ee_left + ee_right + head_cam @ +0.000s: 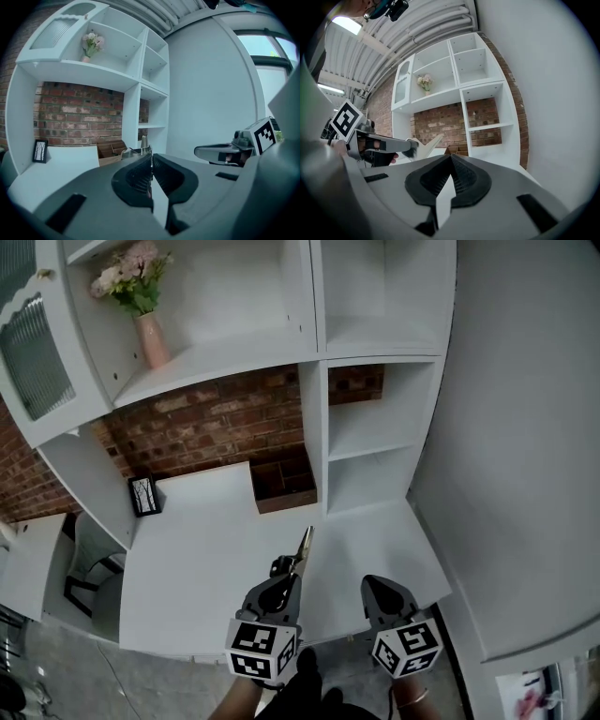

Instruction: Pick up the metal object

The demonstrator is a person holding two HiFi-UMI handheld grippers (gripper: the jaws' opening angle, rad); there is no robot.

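A slim, pointed metal object (303, 547) sticks forward out of my left gripper (286, 570), which is shut on its near end and holds it above the white desk (206, 549). In the left gripper view the metal object (142, 144) shows just past the closed jaws of the left gripper (151, 157). My right gripper (379, 584) hovers to the right of it over the desk's front edge, shut with nothing in it. From the right gripper view, the right gripper (451, 157) has its tips together, and the metal object (427, 143) juts from the left gripper (393, 146).
A brown wooden box (284, 482) sits at the back of the desk against the brick wall. A small black picture frame (143, 495) stands at the back left. White shelves (375, 418) rise behind, with a pink vase of flowers (150, 334). A chair (89, 563) is at the left.
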